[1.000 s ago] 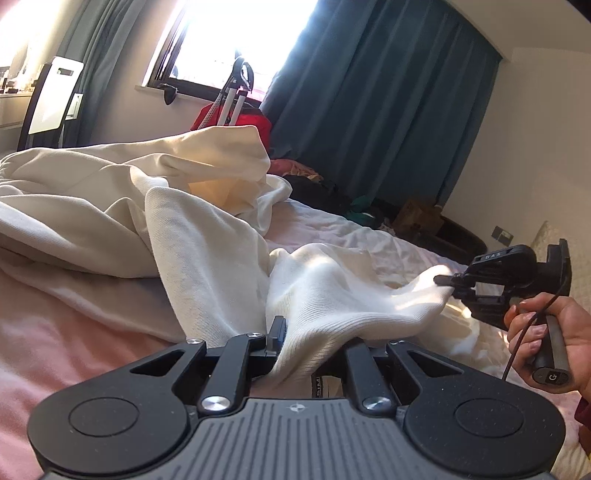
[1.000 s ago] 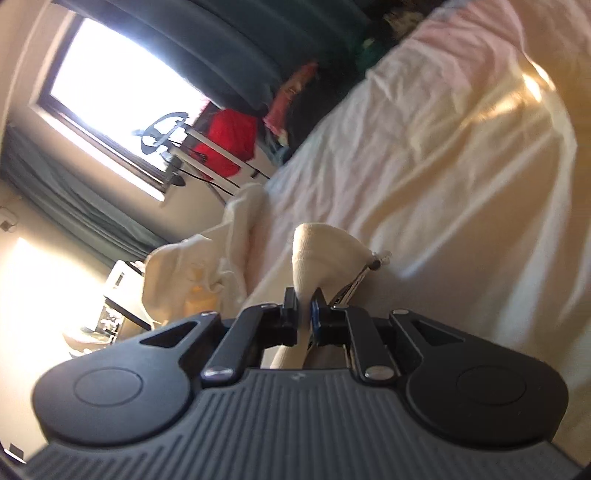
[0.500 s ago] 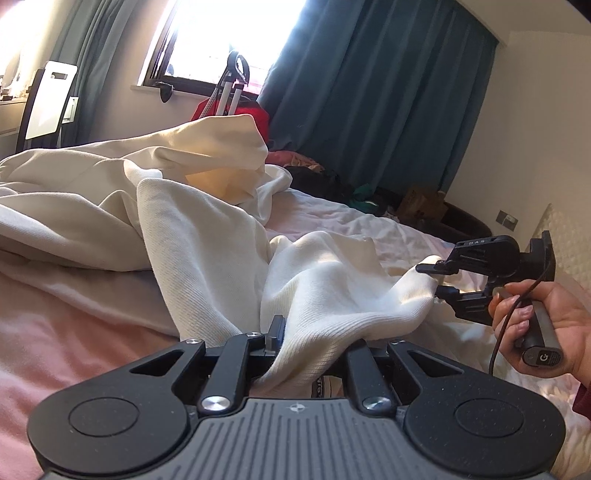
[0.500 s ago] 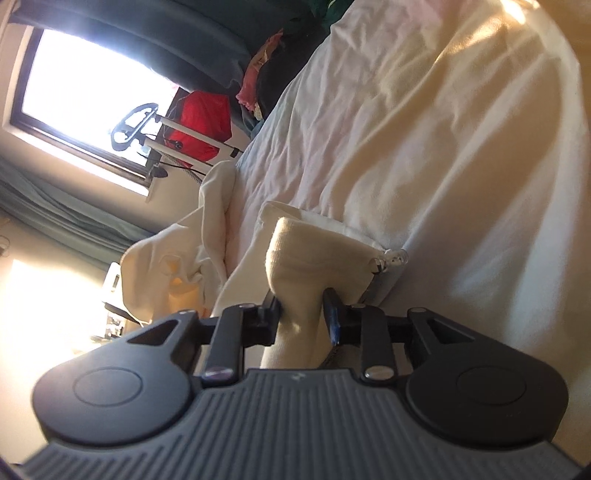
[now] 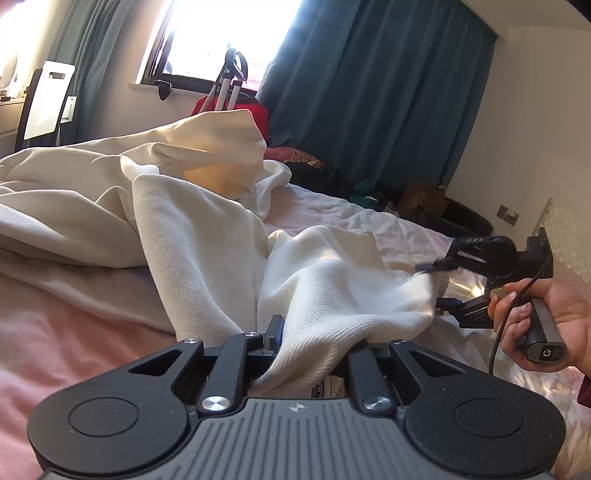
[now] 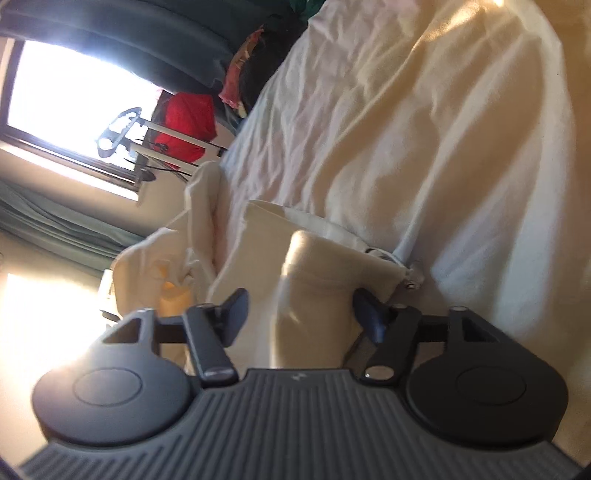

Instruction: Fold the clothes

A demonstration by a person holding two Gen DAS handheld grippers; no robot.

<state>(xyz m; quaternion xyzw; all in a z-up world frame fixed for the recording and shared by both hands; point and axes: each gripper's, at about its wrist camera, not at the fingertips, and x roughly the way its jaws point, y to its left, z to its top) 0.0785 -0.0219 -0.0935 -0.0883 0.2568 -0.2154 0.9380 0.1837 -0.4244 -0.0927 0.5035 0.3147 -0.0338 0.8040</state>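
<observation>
A cream knit garment [image 5: 207, 236] lies crumpled on the bed. My left gripper [image 5: 310, 336] is shut on a fold of it; the cloth drapes over the jaws and hides the right fingertip. My right gripper [image 5: 437, 284] shows at the right of the left wrist view, held in a hand, its jaws wide apart around the garment's corner. In the right wrist view the right gripper [image 6: 299, 310] is open, and the cream garment [image 6: 314, 280] bunches loosely between the two fingers. A drawstring with a metal tip [image 6: 410, 277] lies beside the cloth.
The bed has a pale pink sheet [image 5: 55, 332] and a cream cover [image 6: 443, 129]. A window [image 5: 221, 33], blue curtains [image 5: 369, 92], a red bag with a trolley handle [image 5: 232, 99] and dark clutter [image 5: 325, 173] stand beyond the bed. A white chair [image 5: 48, 99] stands at the left.
My right gripper has opened from shut to wide apart, and the garment corner sits loose between its fingers. My left gripper keeps its hold on the cloth.
</observation>
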